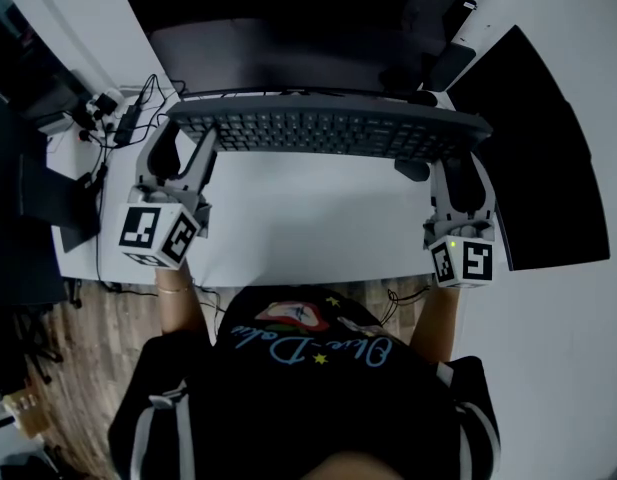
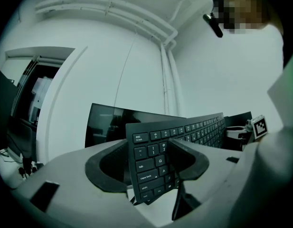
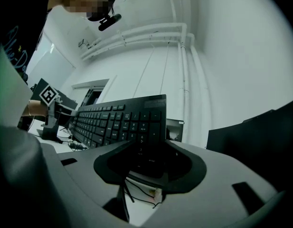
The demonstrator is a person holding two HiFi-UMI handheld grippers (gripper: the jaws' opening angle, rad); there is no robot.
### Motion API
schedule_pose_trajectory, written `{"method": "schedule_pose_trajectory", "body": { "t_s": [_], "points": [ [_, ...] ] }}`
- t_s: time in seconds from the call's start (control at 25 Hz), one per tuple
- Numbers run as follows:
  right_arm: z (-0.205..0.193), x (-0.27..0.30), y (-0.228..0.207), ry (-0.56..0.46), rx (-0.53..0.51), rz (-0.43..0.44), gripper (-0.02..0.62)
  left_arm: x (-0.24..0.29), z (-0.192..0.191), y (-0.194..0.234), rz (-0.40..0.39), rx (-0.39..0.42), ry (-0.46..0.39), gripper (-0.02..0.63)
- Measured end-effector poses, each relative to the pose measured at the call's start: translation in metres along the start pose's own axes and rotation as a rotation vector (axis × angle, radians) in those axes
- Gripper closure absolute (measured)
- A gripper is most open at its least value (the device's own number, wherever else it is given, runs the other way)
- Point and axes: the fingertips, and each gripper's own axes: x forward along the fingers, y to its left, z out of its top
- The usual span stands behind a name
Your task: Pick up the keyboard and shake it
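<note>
The black keyboard (image 1: 333,131) is clamped at its ends by the left tongs (image 1: 181,148) and right tongs (image 1: 462,163), above the white surface (image 1: 308,223), before a dark monitor (image 1: 298,28).

Matt black plastic keyboard (image 1: 333,131); glossy monitor (image 1: 298,28); smooth white desk (image 1: 308,218).

The long black keyboard (image 1: 333,131) hangs above the white bench (image 1: 308,223), just before the wide dark monitor (image 1: 298,28). Its left end sits in the left gripper (image 1: 185,143) jaws, its right end in the right gripper (image 1: 458,163) jaws.
</note>
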Motion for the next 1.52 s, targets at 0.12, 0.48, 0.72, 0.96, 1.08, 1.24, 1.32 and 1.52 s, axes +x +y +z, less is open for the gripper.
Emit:
{"method": "schedule_pose_trajectory", "body": {
  "t_s": [0.12,0.48,0.72,0.96,1.08,1.24,1.32,1.52],
  "points": [
    [0.006,-0.001,0.001,-0.015,-0.004,0.001,0.419,-0.003,0.007,0.0,0.002,0.008,-0.02,0.36],
    [0.011,-0.006,0.005,-0.019,-0.013,-0.001,0.419,-0.011,0.009,0.0,0.003,0.01,-0.031,0.36],
    [0.007,-0.008,0.012,-0.015,-0.01,0.002,0.419,-0.017,0.006,0.003,0.008,0.013,-0.027,0.36],
    [0.008,-0.01,0.014,-0.012,-0.014,0.003,0.419,-0.019,0.005,0.004,0.006,0.008,-0.023,0.36],
    [0.005,-0.01,0.013,-0.006,-0.013,0.005,0.419,-0.019,0.002,0.003,0.007,0.004,-0.013,0.36],
    [0.002,-0.01,0.014,0.009,-0.006,0.008,0.419,-0.019,-0.001,0.004,0.007,0.0,0.005,0.36],
    [0.001,-0.01,0.015,0.016,-0.003,0.009,0.419,-0.02,-0.003,0.004,0.008,-0.004,0.012,0.36],
    [-0.004,-0.011,0.017,0.021,-0.004,0.011,0.419,-0.022,-0.007,0.005,0.008,-0.003,0.013,0.36]
  ]
}}
